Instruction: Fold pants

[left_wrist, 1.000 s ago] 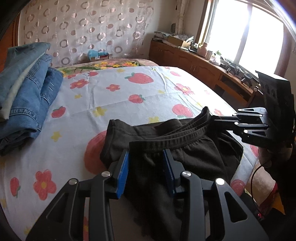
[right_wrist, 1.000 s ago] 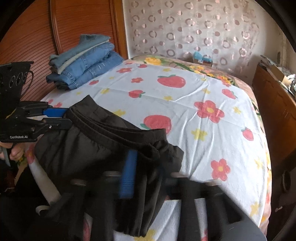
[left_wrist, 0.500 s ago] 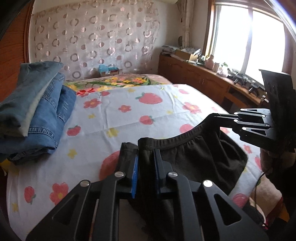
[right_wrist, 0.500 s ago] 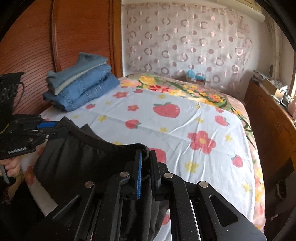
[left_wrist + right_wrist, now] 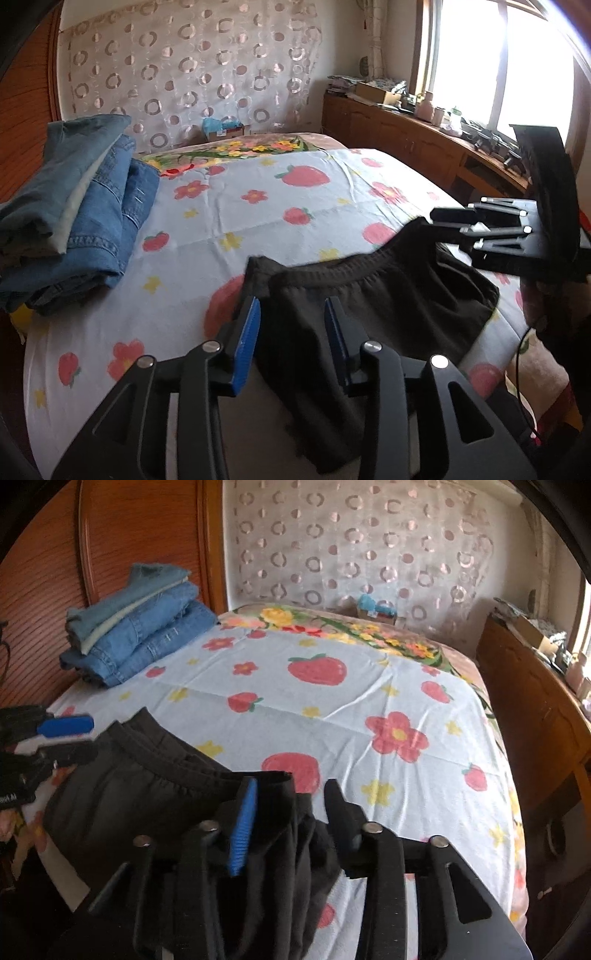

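Note:
Black pants point(image 5: 373, 306) lie bunched at the near edge of the bed, waistband toward the bed's middle; they also show in the right wrist view point(image 5: 147, 797). My left gripper point(image 5: 291, 314) is open, its blue-padded jaws astride the waistband's left end without pinching it. My right gripper point(image 5: 290, 794) is open over the waistband's right end, with cloth lying between its jaws. In the left wrist view the right gripper point(image 5: 432, 218) shows at the far right, at the waistband's end. The pant legs hang hidden below the bed edge.
The bed has a pale sheet point(image 5: 332, 709) printed with strawberries and flowers. A stack of folded blue jeans point(image 5: 74, 206) sits at the left by the wooden headboard point(image 5: 122, 542). A wooden cabinet point(image 5: 406, 136) runs under the window on the right.
Both grippers were shut on the waistband half a second ago and have opened. The waistband has dropped onto the bed.

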